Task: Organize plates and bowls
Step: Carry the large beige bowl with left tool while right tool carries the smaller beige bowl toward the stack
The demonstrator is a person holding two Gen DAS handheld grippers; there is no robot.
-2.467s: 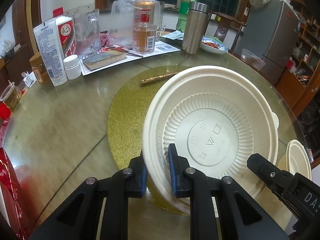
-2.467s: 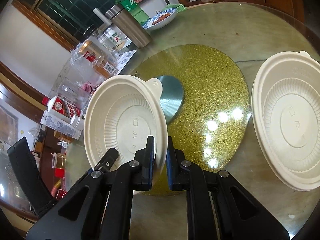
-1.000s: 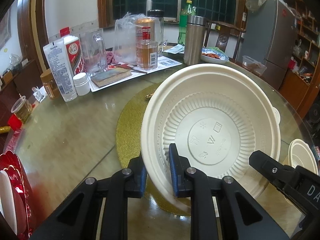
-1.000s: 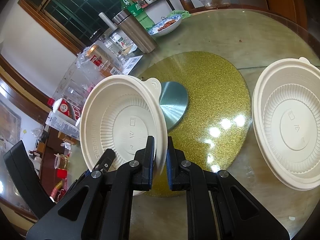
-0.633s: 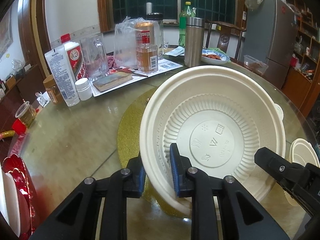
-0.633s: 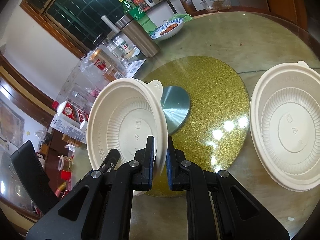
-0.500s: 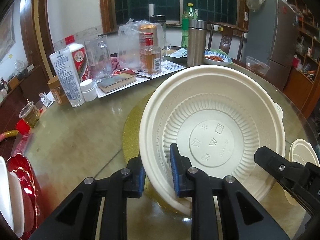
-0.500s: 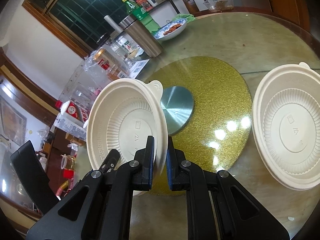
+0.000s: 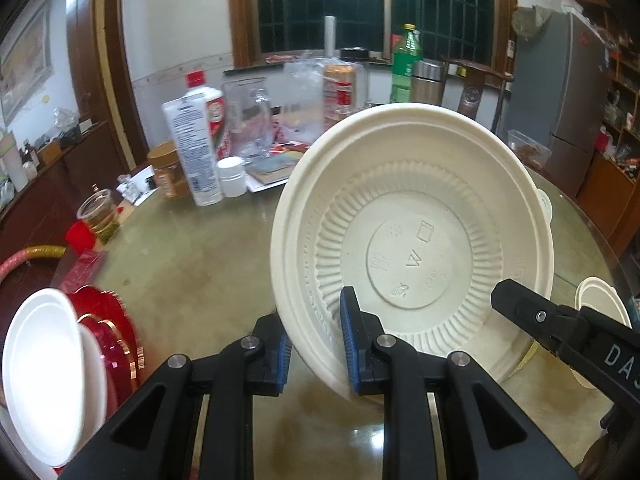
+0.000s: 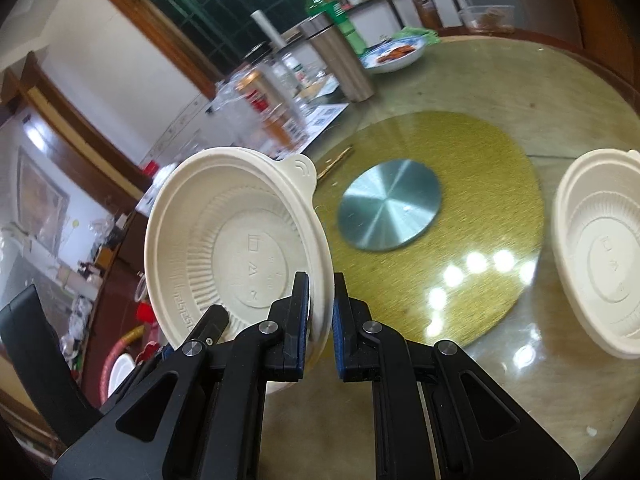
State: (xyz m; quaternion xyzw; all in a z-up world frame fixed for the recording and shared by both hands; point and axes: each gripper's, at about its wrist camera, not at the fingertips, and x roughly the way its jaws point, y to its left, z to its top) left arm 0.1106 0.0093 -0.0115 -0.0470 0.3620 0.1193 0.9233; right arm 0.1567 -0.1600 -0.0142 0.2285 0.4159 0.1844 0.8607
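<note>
Item 1, left wrist view. Left gripper [image 9: 314,346]: jaws clamped on the near rim of a cream bowl [image 9: 412,240], one blue pad outside the wall, one inside. The bowl is held clear of the glass table [image 9: 192,272] and tilted, its ribbed inside and embossed base facing the camera. Far left of the frame: white plates [image 9: 40,364] standing on edge against red plates [image 9: 108,328]. Behind, left to right: a cup of amber liquid [image 9: 98,216], a white tube [image 9: 192,148], a small white jar [image 9: 232,176], a green bottle [image 9: 406,64]. At right, the black body of the other gripper crosses in front of a small cream dish [image 9: 600,304]; its jaws lie outside this frame.

Item 2, right wrist view. Right gripper [image 10: 320,316]: jaws pinched on the near rim of a second cream bowl [image 10: 236,244], tabbed edge uppermost, bowl raised and tilted leftward. Shown only here: a gold glitter mat [image 10: 472,184] with a steel disc [image 10: 388,210] lying on it, a steel flask [image 10: 340,60], a plate of food [image 10: 396,56], and a third cream bowl [image 10: 600,248] resting on the table at the right edge, well apart from the gripper.
</note>
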